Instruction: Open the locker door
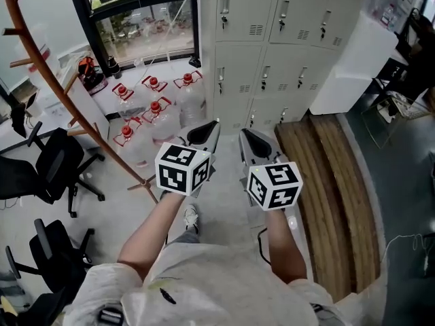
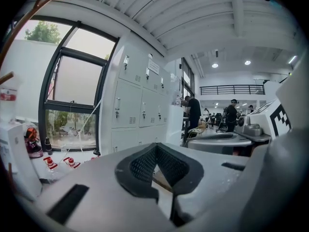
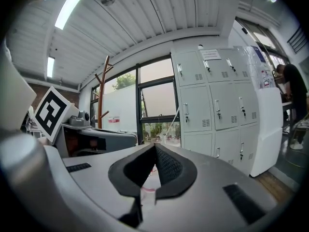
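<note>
Locker doors point(image 1: 239, 70) all shut in the bank beside the window, well ahead; approach step, left gripper point(image 1: 215, 123) and right gripper point(image 1: 242, 133) both closed, empty; next likely calls for nearing a handle point(image 1: 220, 80) and parting jaws; water jugs point(image 1: 156, 111) crowd the floor left, wooden planks point(image 1: 326, 175) right.

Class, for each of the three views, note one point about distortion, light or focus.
Head view: evenly lit, the lockers splay outward from the steep angle. Left gripper view: fisheye with black corners, the window frame bowed. Right gripper view: the ceiling light glares; the near right gripper is soft.
</note>
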`<move>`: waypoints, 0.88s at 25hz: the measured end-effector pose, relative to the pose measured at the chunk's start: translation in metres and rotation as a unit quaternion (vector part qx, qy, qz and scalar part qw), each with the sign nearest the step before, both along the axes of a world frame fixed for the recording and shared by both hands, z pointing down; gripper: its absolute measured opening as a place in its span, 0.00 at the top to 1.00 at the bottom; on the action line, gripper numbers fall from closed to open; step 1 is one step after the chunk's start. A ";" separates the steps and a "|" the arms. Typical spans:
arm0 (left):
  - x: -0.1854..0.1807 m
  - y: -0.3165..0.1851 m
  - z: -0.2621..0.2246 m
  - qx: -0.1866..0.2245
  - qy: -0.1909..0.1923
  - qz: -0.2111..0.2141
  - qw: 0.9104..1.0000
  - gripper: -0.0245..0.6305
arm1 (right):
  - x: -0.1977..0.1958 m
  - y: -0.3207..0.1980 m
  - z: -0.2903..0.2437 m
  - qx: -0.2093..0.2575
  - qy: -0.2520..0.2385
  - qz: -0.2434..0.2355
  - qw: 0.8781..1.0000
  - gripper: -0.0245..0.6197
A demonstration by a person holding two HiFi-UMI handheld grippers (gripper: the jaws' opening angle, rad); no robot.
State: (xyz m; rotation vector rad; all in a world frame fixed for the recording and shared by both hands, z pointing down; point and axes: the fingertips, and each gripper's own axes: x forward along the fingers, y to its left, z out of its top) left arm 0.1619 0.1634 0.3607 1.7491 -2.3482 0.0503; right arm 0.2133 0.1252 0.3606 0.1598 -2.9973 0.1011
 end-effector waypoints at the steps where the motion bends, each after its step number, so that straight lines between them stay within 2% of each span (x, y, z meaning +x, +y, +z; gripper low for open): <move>1: -0.009 -0.003 0.000 0.002 0.000 0.000 1.000 0.95 | -0.009 -0.003 0.001 0.001 0.002 0.000 1.000 0.96; 11: -0.118 -0.022 -0.009 0.015 0.006 -0.004 1.000 0.95 | -0.121 -0.015 -0.008 0.011 0.007 -0.007 1.000 0.96; 22: -0.215 -0.016 -0.017 0.027 0.014 -0.019 0.999 0.95 | -0.219 -0.013 -0.018 0.020 0.011 -0.020 1.000 0.96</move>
